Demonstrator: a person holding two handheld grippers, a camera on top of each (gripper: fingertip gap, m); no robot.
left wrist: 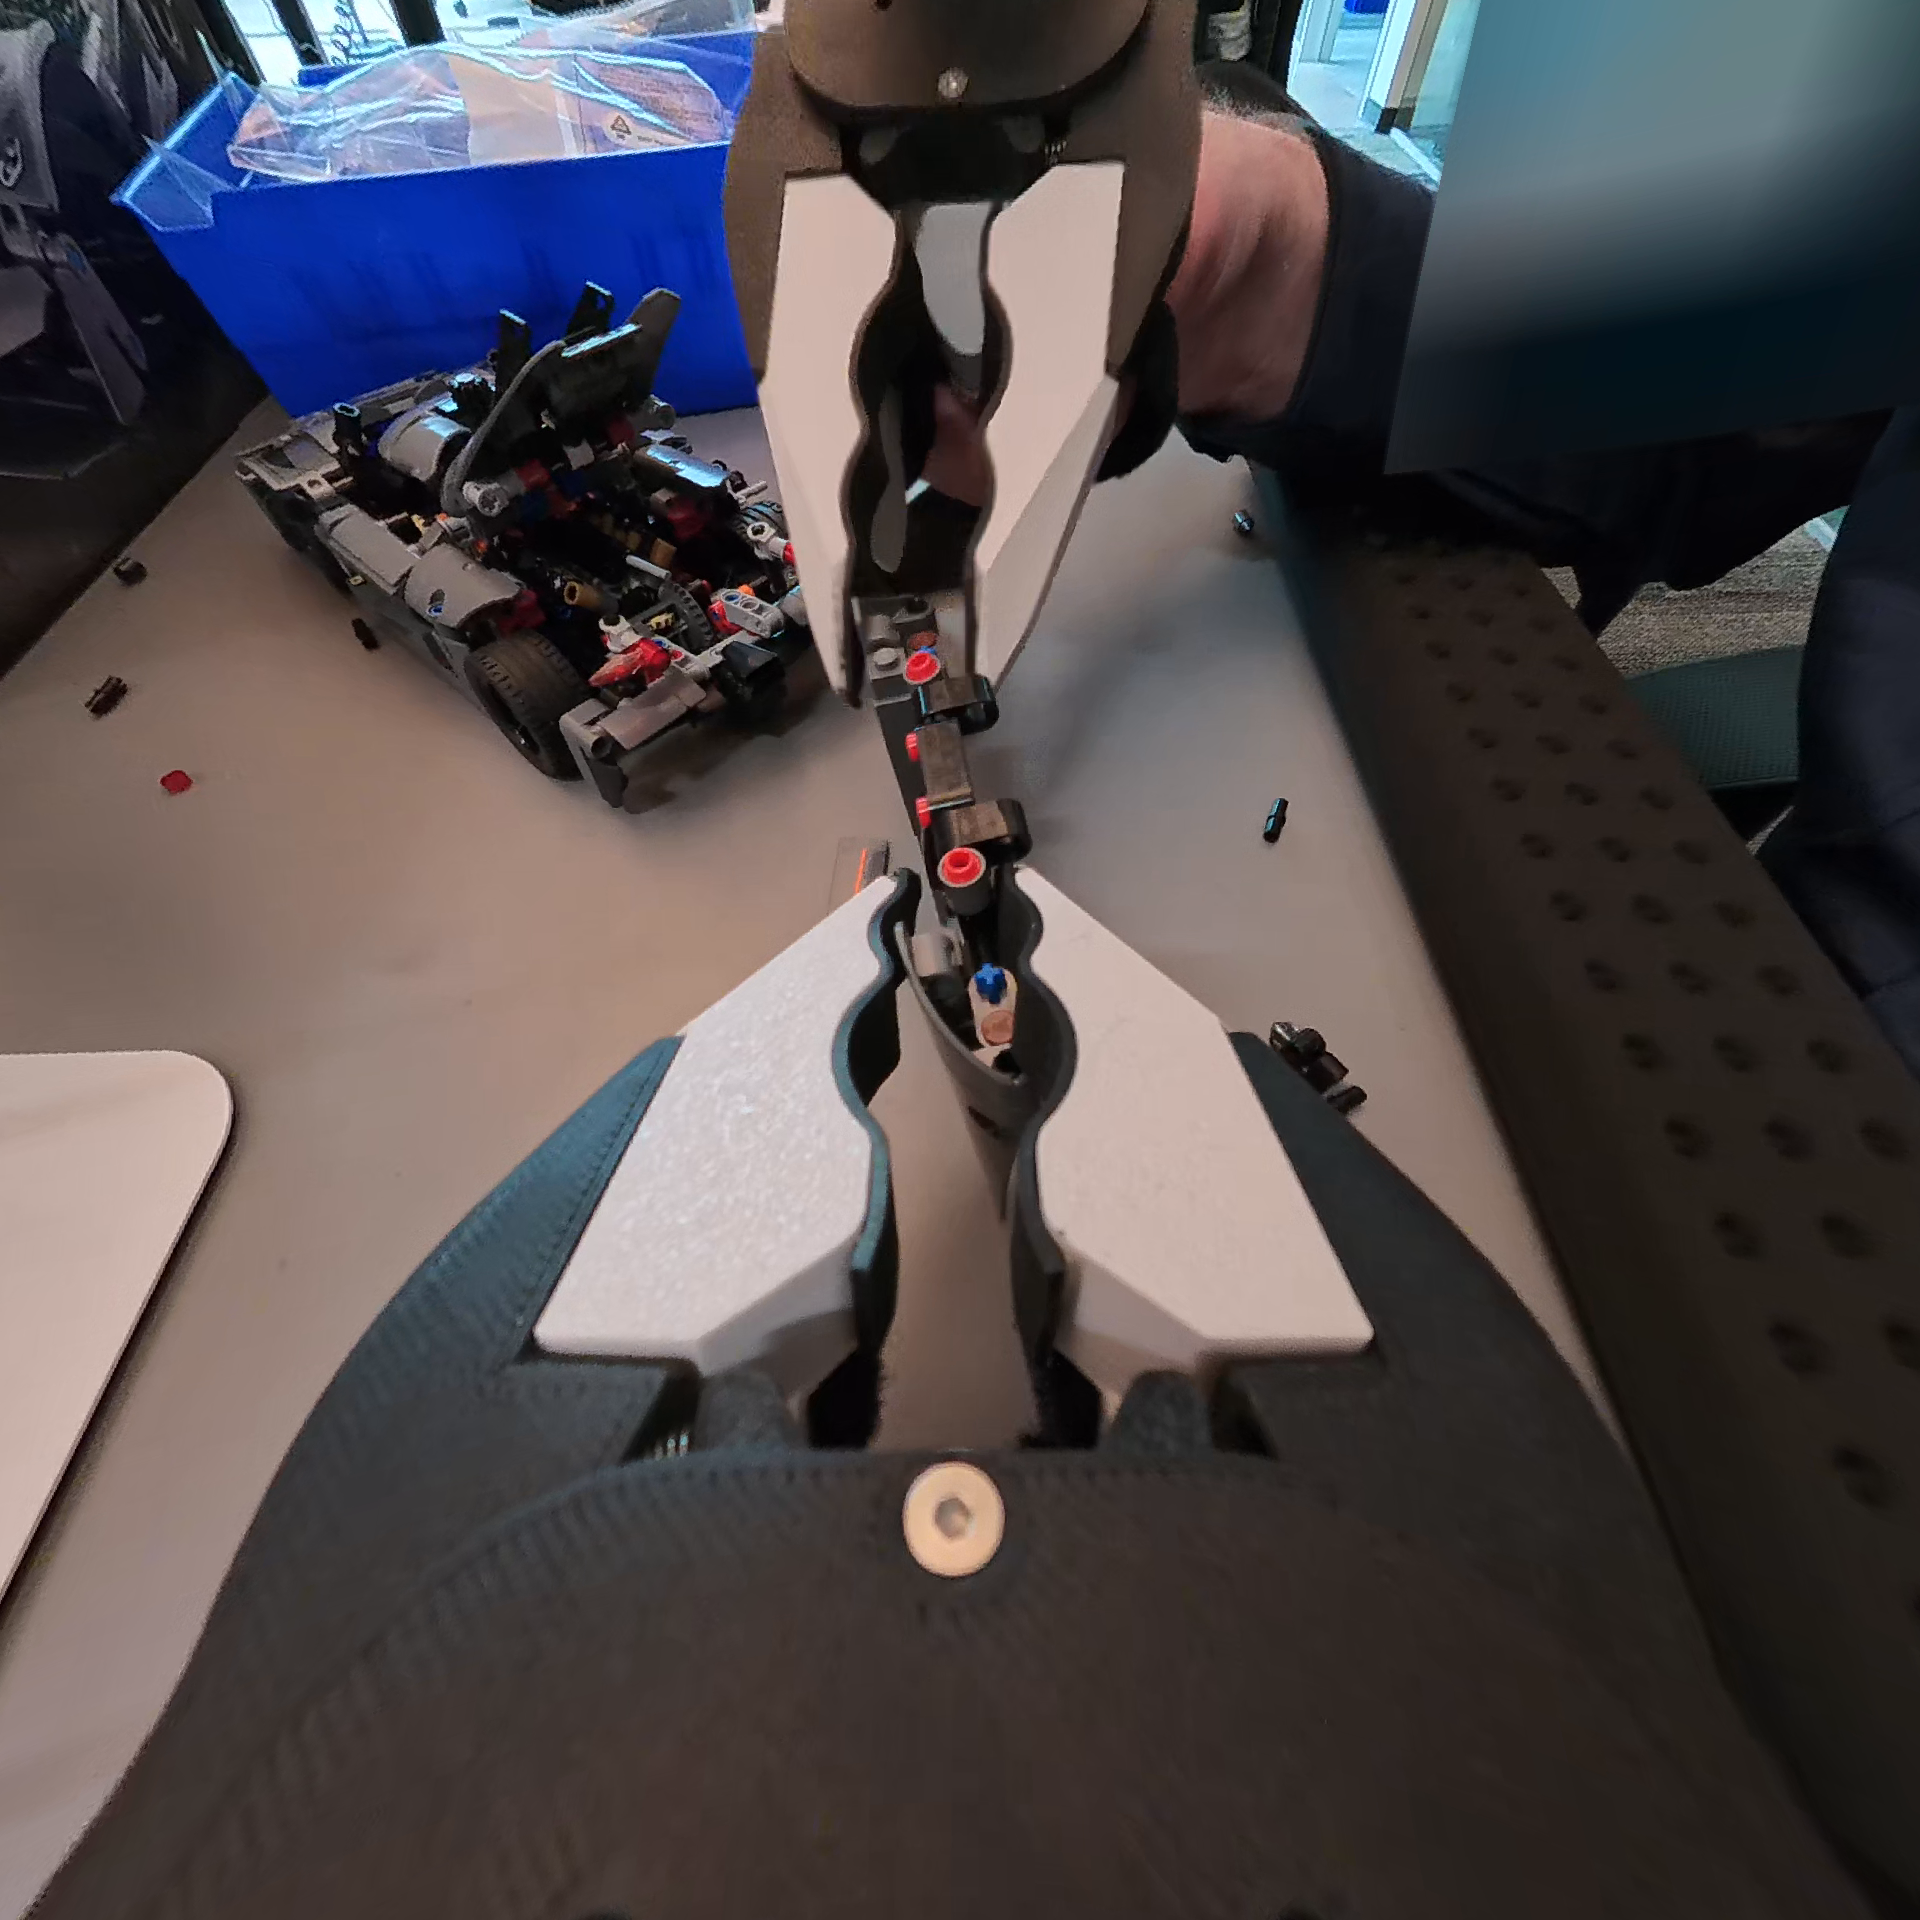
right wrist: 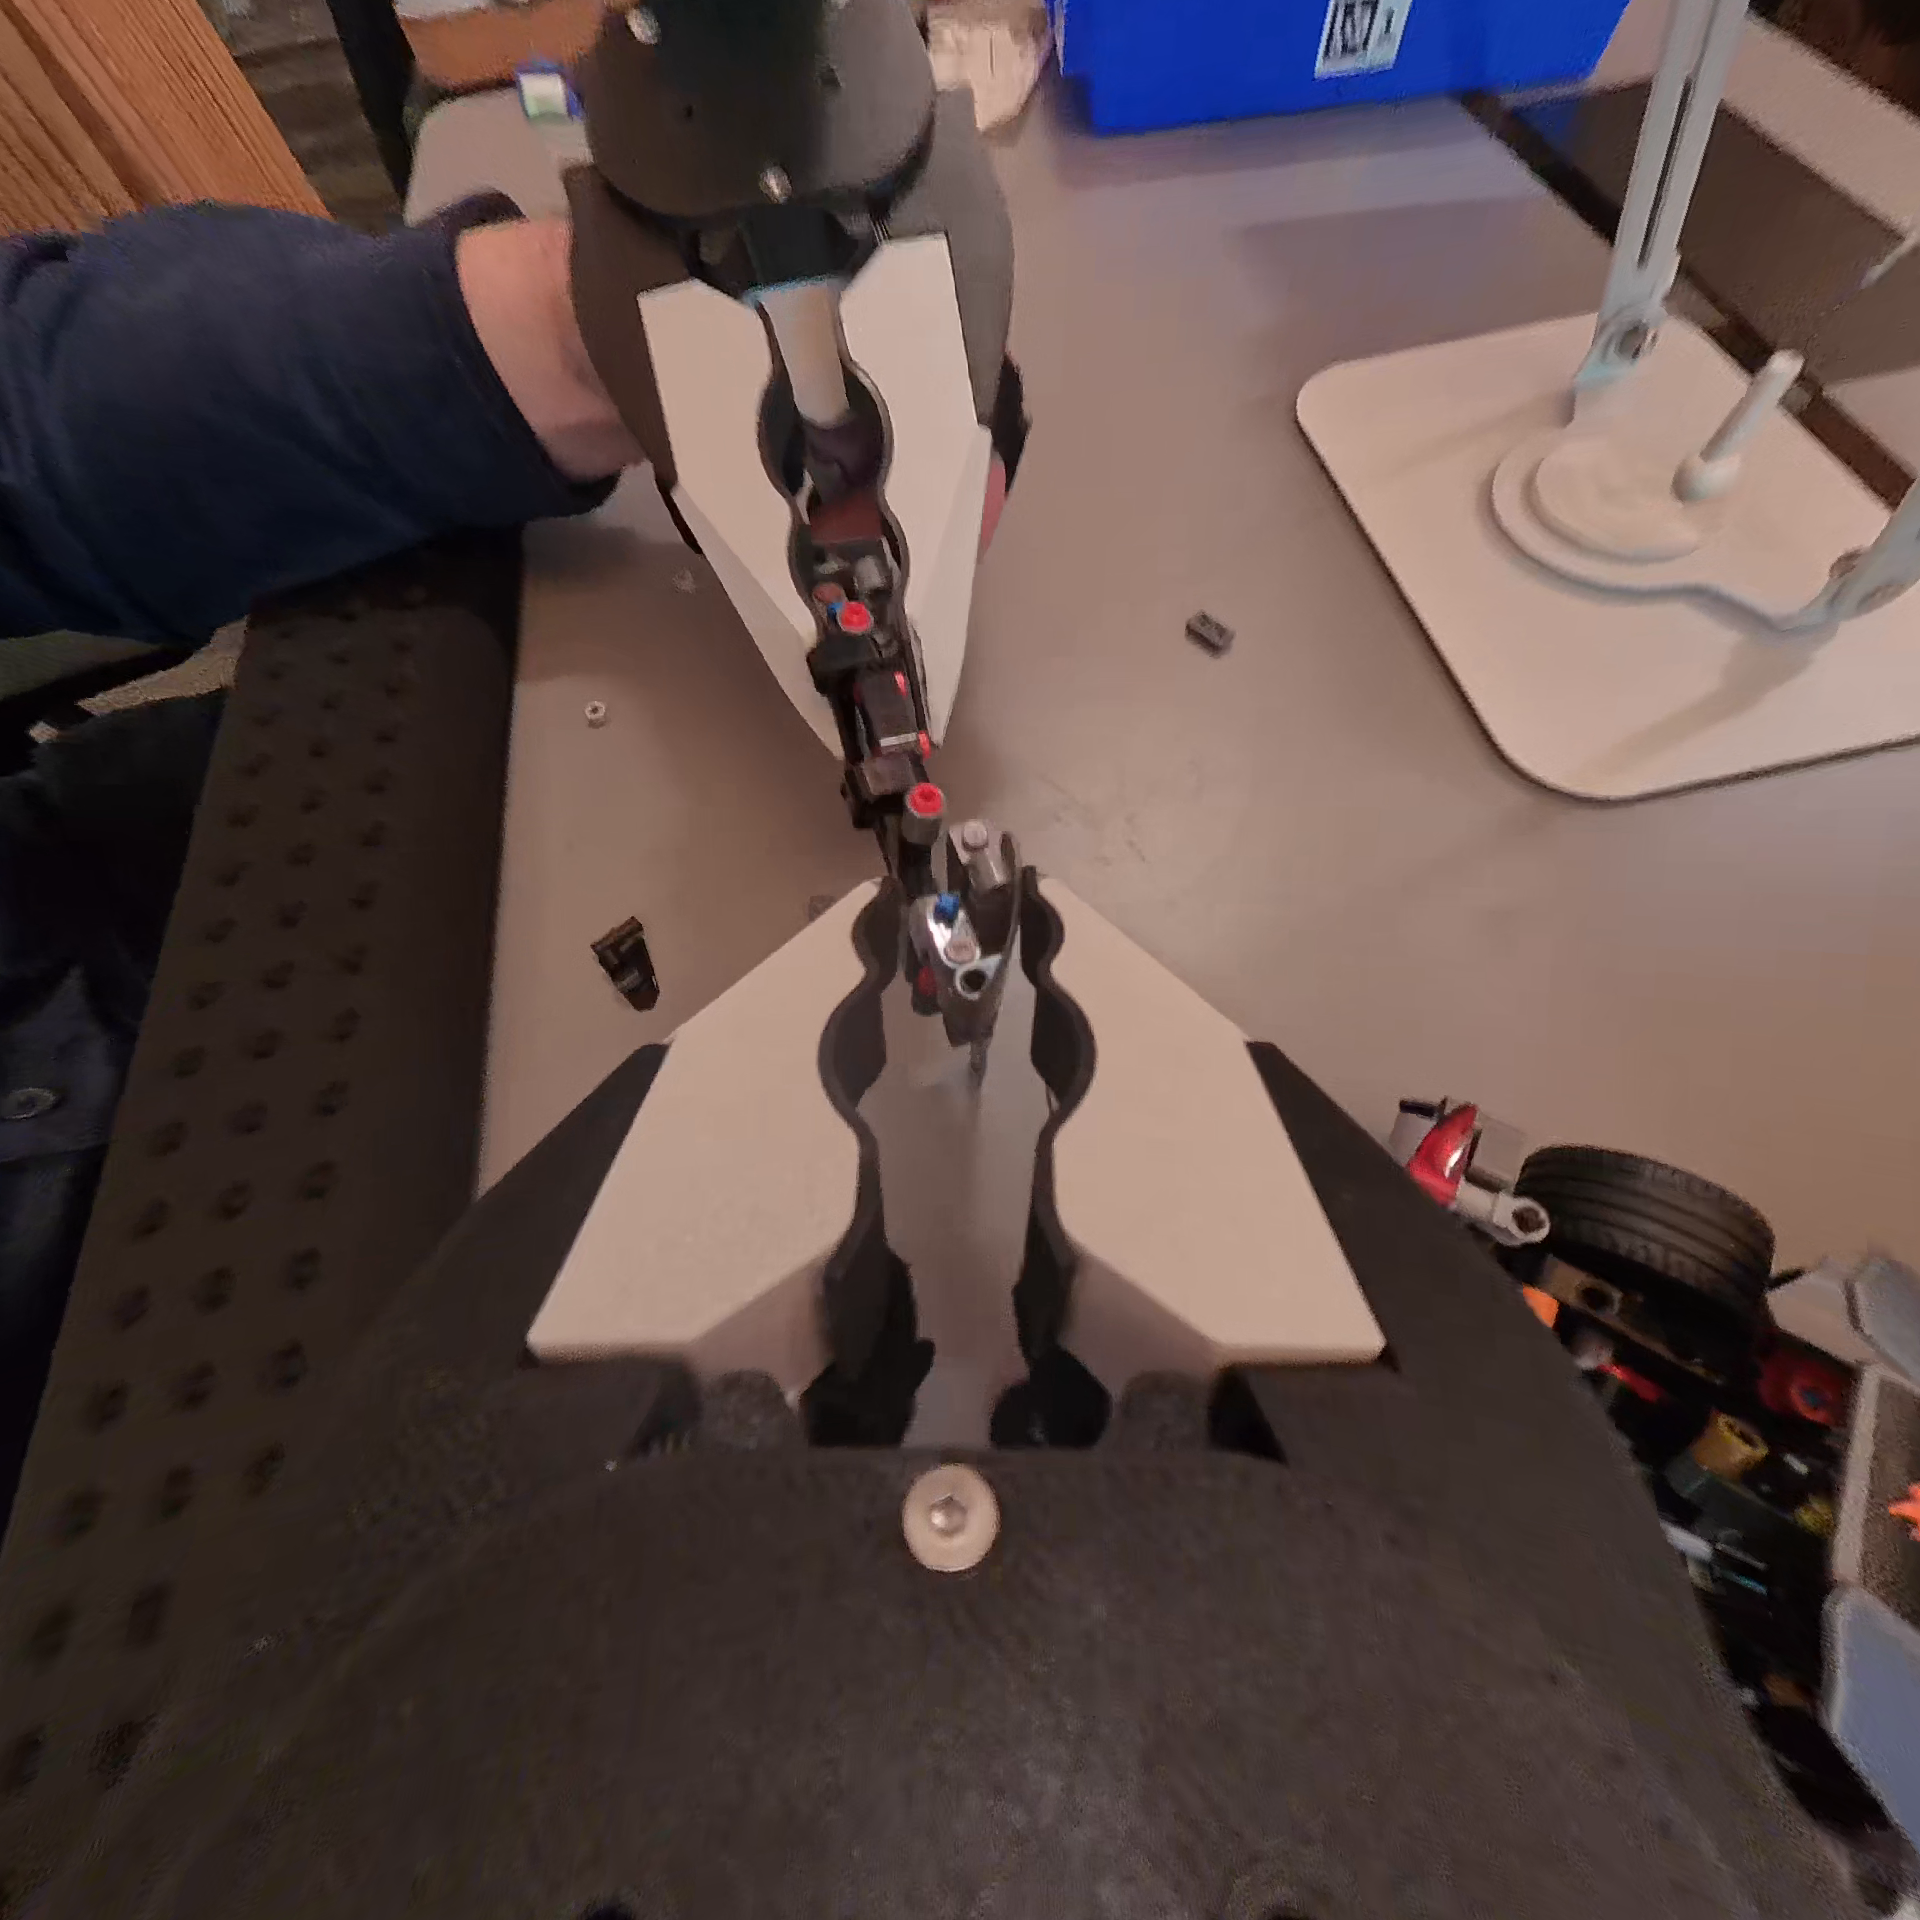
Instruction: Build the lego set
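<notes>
A long, thin black lego sub-assembly (left wrist: 961, 790) with red pins is held above the grey table (left wrist: 364, 935), spanning both grippers. My left gripper (left wrist: 961, 899) is shut on its near end, a grey curved panel with a blue pin. My right gripper (left wrist: 904, 665) comes from the far side and is shut on the other end. In the right wrist view, my right gripper (right wrist: 951, 894) grips grey connector pieces with a blue pin, the sub-assembly (right wrist: 888, 727) runs away from it, and the left gripper (right wrist: 883, 732) holds the far end.
A partly built grey and black lego car (left wrist: 520, 582) stands at the left, also in the right wrist view (right wrist: 1652, 1247). Behind it is a blue bin (left wrist: 436, 260). Loose pieces (left wrist: 177, 781) (left wrist: 1276, 818) lie about. A white stand base (right wrist: 1558, 571) and a black perforated pad (left wrist: 1662, 935) flank the work area. The left gripper's tips are roughly 4 cm from the right gripper's.
</notes>
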